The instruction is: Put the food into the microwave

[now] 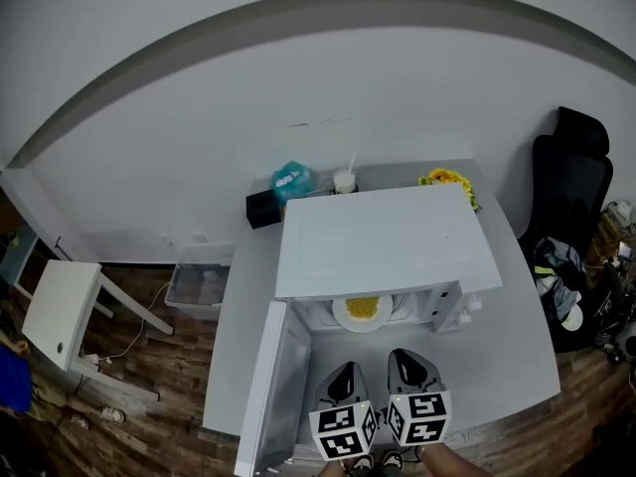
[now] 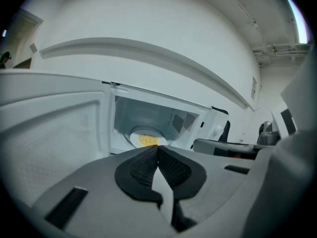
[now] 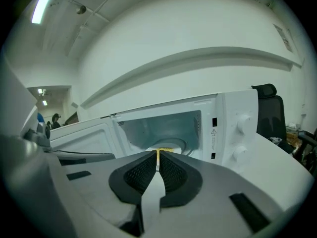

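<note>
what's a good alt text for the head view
A white microwave stands on a grey table with its door swung open to the left and a plate of yellow food inside. In front of it, the left gripper and right gripper are shut and empty.

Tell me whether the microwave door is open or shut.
Open. The door stands swung out to the left, and the plate of yellow food shows inside the microwave.
</note>
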`<action>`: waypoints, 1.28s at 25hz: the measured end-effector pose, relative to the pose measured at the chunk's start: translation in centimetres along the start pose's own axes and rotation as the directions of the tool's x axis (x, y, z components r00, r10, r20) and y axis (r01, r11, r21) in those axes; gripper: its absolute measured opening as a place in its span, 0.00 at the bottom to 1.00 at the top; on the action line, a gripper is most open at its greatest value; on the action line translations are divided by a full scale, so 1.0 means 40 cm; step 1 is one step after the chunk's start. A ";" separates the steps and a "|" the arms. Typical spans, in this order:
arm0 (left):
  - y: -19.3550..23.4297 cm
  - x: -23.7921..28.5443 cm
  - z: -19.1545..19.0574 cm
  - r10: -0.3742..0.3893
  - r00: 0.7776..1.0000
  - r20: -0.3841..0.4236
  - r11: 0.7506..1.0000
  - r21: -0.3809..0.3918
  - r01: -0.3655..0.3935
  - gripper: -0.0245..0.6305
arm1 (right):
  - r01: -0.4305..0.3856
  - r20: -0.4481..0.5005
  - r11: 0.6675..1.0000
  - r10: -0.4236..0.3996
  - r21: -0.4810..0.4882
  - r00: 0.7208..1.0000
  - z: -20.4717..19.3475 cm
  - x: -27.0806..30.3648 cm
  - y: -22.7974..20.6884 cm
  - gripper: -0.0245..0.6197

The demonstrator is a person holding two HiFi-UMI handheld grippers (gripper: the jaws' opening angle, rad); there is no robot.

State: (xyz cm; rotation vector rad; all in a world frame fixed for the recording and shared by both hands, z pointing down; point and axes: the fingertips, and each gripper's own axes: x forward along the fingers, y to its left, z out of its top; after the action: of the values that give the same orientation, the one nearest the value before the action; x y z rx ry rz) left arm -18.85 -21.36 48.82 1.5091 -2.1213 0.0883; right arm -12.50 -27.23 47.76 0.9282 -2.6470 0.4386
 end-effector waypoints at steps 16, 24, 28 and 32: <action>-0.056 -0.228 0.031 -0.051 0.995 0.088 0.998 0.039 0.048 0.04 | -0.073 0.018 0.996 0.074 -0.053 0.997 -0.001 -0.229 0.095 0.08; -0.074 -0.270 0.006 -0.065 0.994 0.090 0.996 0.061 0.060 0.04 | -0.055 0.027 0.998 0.055 -0.023 0.998 -0.030 -0.276 0.083 0.07; -0.083 -0.278 0.009 -0.070 0.993 0.093 0.995 0.073 0.063 0.04 | -0.052 0.047 0.999 0.052 -0.016 0.998 -0.016 -0.284 0.089 0.07; -0.088 -0.286 0.018 -0.072 0.992 0.101 0.995 0.080 0.064 0.04 | -0.055 0.048 0.998 0.057 -0.034 0.997 -0.007 -0.293 0.101 0.06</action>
State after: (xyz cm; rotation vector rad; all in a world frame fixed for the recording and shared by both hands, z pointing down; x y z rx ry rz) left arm -13.28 -13.09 42.17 1.6626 -2.1664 0.0691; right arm -6.31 -17.69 42.84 0.8676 -2.7216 0.3895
